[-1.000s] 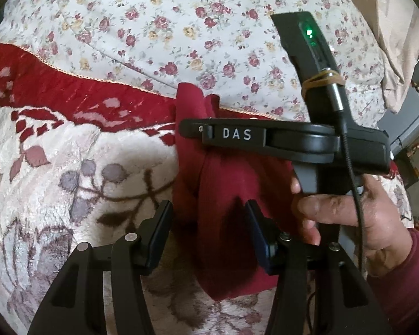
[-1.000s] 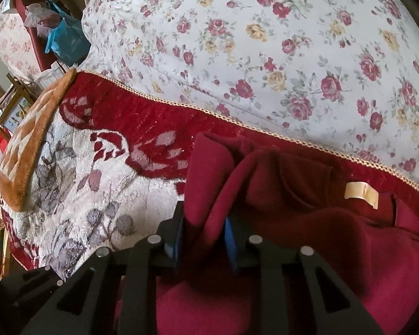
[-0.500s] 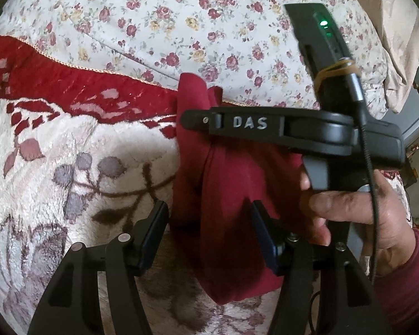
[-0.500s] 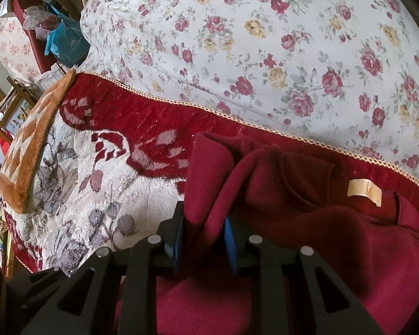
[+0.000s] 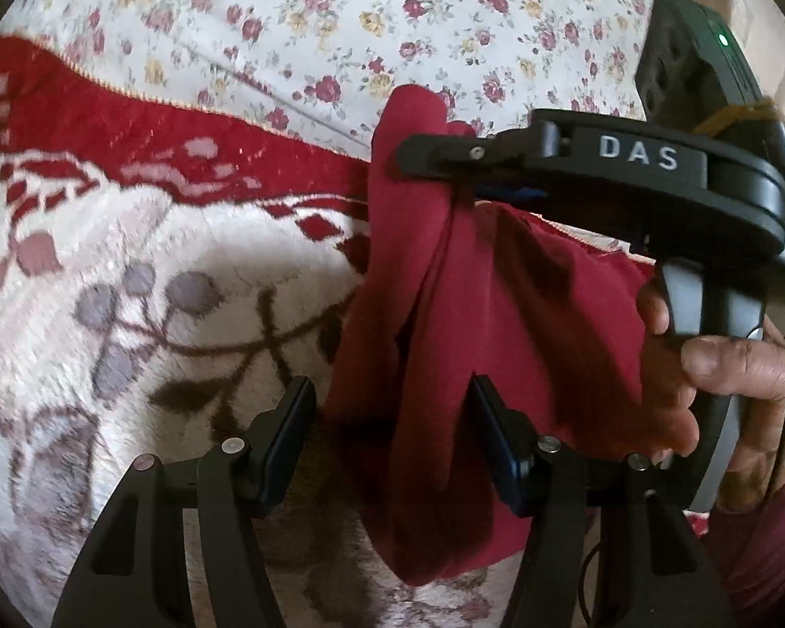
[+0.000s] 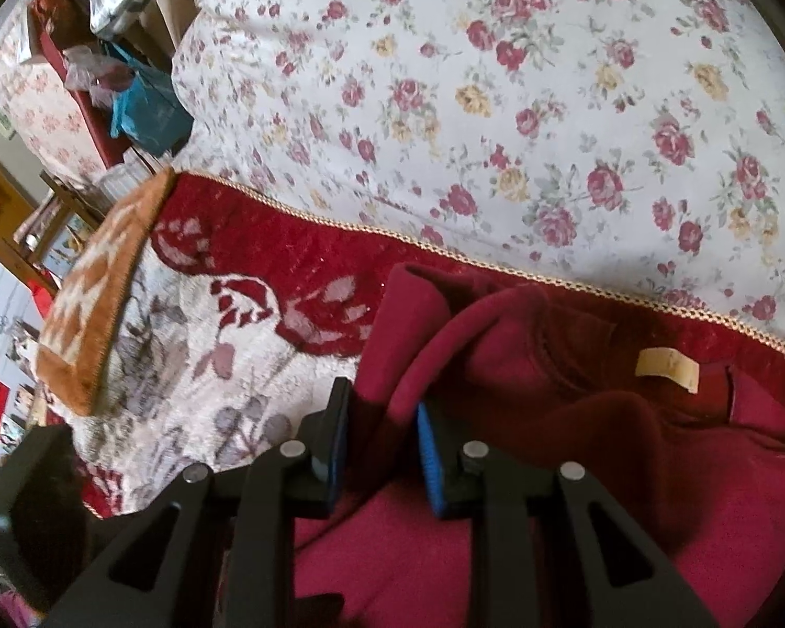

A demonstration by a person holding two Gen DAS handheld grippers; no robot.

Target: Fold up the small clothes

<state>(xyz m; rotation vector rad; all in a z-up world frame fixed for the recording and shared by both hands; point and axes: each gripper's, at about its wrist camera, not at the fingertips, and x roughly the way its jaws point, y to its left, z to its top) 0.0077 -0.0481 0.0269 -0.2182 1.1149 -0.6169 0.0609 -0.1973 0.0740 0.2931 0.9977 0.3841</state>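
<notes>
The small dark-red knit garment [image 5: 434,366] hung bunched in folds above a cream plush blanket with grey-brown flower patterns and a red gold-edged border [image 5: 131,314], which lay on a bed next to a white quilt printed with red and yellow roses [image 6: 497,104].

The right hand-held gripper [image 6: 382,434] was nearly closed, its blue-padded fingers [image 6: 428,460] pinching a thick fold of the garment near one edge. In the right wrist view a tan sewn-in label [image 6: 667,366] showed on the cloth further right. Seen from the left wrist camera, this gripper [image 5: 445,183] reached in from the right, marked "DAS", gripped by the person's hand [image 5: 717,382] in a dark-red sleeve, and the cloth drooped down from its tips.

The left hand-held gripper [image 5: 392,418] stood wide apart, one finger on each side of the hanging folds; whether the right finger touched the cloth could not be told.
</notes>
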